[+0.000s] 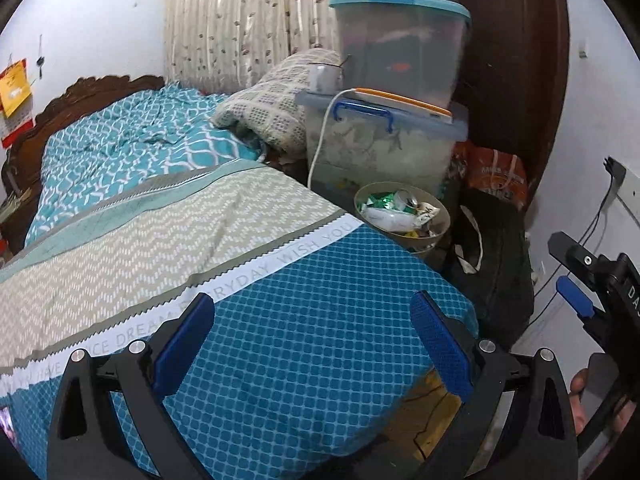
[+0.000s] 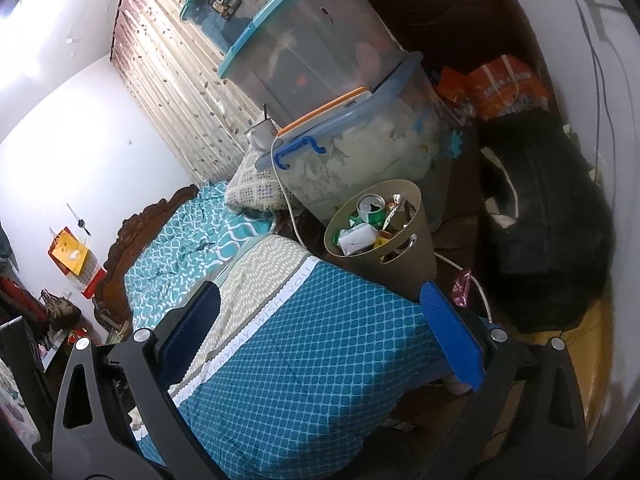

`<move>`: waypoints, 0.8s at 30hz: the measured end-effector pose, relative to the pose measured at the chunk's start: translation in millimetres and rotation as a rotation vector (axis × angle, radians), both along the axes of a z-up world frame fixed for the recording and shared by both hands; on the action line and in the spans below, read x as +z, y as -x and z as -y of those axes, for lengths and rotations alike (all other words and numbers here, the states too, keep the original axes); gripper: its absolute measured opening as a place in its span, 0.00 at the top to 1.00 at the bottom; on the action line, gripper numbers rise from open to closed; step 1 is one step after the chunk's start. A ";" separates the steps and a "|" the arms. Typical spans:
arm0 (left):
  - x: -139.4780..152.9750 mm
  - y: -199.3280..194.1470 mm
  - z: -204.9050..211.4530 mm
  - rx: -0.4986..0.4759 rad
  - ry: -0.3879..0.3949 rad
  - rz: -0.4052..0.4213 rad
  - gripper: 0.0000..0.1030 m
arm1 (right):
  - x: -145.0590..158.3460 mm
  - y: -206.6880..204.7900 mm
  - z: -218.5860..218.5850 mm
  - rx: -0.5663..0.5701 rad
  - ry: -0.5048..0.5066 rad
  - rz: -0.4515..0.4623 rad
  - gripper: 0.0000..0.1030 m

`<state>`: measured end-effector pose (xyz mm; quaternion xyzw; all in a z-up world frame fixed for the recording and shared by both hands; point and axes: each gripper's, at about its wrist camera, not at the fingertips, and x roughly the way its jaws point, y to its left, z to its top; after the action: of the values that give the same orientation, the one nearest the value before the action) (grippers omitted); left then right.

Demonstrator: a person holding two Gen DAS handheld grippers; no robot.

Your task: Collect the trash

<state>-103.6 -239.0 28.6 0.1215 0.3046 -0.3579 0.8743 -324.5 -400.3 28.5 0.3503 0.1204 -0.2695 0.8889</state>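
Observation:
A beige trash bin [image 1: 434,210] stands on the floor past the bed's foot corner, holding a crushed green can [image 1: 406,200], white wrappers and other scraps. It also shows in the right wrist view [image 2: 416,248], with the can [image 2: 370,206] on top. My left gripper [image 1: 312,320] is open and empty over the blue quilt [image 1: 300,340]. My right gripper [image 2: 320,312] is open and empty above the same quilt corner [image 2: 320,360]; its blue pad shows in the left wrist view [image 1: 574,298] at the right edge. A pink wrapper [image 2: 462,288] lies on the floor by the bin.
Stacked plastic storage boxes [image 1: 392,52] stand behind the bin, with a white cable [image 1: 320,140] hanging down. A black bag [image 2: 544,216] and an orange bag [image 2: 504,88] sit at the right by the wall. A folded blanket [image 1: 272,108] lies on the bed.

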 end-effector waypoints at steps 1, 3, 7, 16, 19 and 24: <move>0.5 1.2 1.8 -0.004 -0.004 0.004 0.08 | -0.9 -0.1 0.8 0.002 -0.003 0.001 0.04; 0.5 6.1 7.9 -0.020 -0.008 0.012 0.08 | -1.6 0.6 2.1 0.002 -0.008 0.004 0.04; 0.5 9.3 16.3 -0.030 -0.025 0.019 0.08 | -3.2 1.0 3.8 0.003 -0.014 0.004 0.04; 3.0 8.2 15.5 0.012 -0.041 0.035 0.08 | 0.7 0.1 -2.0 0.013 0.014 -0.001 0.04; 5.3 10.2 12.8 0.035 -0.048 0.064 0.08 | 4.2 -1.4 -6.5 0.021 0.029 -0.001 0.04; 8.9 9.7 6.1 0.047 -0.029 0.064 0.08 | 10.5 -4.5 -14.0 0.036 0.054 0.003 0.04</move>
<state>-113.3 -245.2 37.5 0.1383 0.2846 -0.3289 0.8898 -320.0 -386.4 39.0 0.3242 0.1181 -0.2563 0.9029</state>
